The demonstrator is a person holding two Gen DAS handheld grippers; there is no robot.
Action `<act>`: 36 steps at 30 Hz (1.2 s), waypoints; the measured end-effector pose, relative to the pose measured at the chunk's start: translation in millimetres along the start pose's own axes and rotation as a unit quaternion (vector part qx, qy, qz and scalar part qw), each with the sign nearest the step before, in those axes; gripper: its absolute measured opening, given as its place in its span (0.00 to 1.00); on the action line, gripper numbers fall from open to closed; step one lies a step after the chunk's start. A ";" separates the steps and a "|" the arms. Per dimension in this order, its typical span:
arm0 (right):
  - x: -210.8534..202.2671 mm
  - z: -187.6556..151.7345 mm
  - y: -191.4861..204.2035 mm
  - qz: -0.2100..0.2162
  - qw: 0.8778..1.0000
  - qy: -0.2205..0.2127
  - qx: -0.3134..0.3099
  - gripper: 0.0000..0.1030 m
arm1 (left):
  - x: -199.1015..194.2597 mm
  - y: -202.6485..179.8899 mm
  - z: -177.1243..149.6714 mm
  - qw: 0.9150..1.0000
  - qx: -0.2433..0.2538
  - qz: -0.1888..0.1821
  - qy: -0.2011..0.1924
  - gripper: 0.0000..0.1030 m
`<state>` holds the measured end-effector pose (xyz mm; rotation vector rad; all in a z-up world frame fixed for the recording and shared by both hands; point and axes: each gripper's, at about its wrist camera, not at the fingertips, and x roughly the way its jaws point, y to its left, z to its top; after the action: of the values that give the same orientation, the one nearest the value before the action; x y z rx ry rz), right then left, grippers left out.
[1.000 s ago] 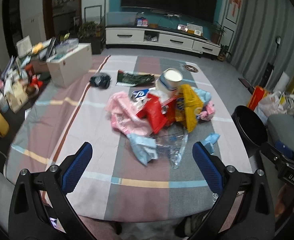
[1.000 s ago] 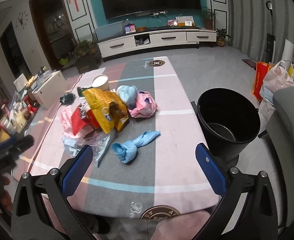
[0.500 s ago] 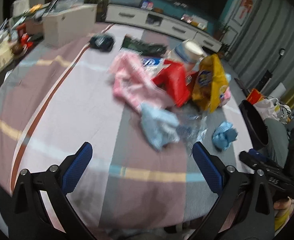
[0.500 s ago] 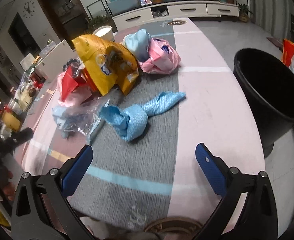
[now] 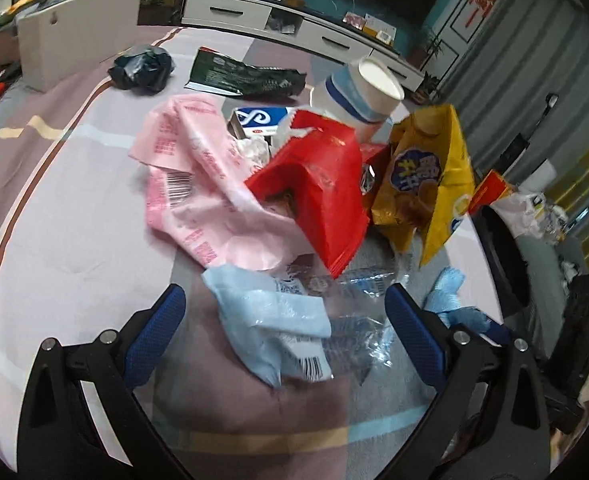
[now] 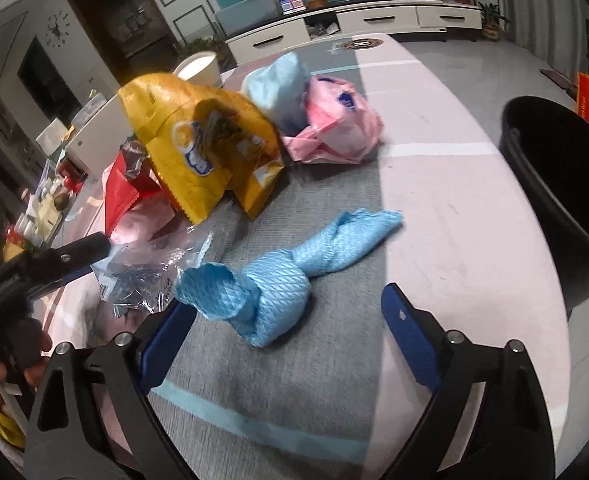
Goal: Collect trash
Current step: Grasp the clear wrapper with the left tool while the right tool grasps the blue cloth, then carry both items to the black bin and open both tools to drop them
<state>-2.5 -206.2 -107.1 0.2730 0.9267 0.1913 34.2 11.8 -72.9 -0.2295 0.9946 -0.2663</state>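
Left tool [image 5: 282, 320] spread wide, gripping nothing; between its fingers lie a pale blue wrapper [image 5: 270, 320] and clear plastic [image 5: 354, 320] at the near edge of the trash heap. Right tool [image 6: 288, 320] also wide open and empty, with a knotted blue cloth [image 6: 278, 284] just in front of its fingers on the worktop [image 6: 454, 216]. Behind the cloth: yellow bag [image 6: 198, 148], red bag [image 5: 318, 192], pink wrapper [image 5: 198, 196], pink bag [image 6: 334, 124], paper cup [image 5: 358, 92]. Black bin [image 6: 562, 176] stands beside the worktop's right edge.
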 end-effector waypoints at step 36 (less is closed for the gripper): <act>-136.0 -9.1 -122.9 -0.080 0.981 -0.153 0.087 0.26 | -25.4 -198.4 18.1 0.976 0.197 -0.057 -0.069 0.13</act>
<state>-84.1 -359.3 -47.4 0.3772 0.6569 -0.0801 13.5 -166.1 18.1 0.0573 0.7724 -0.5381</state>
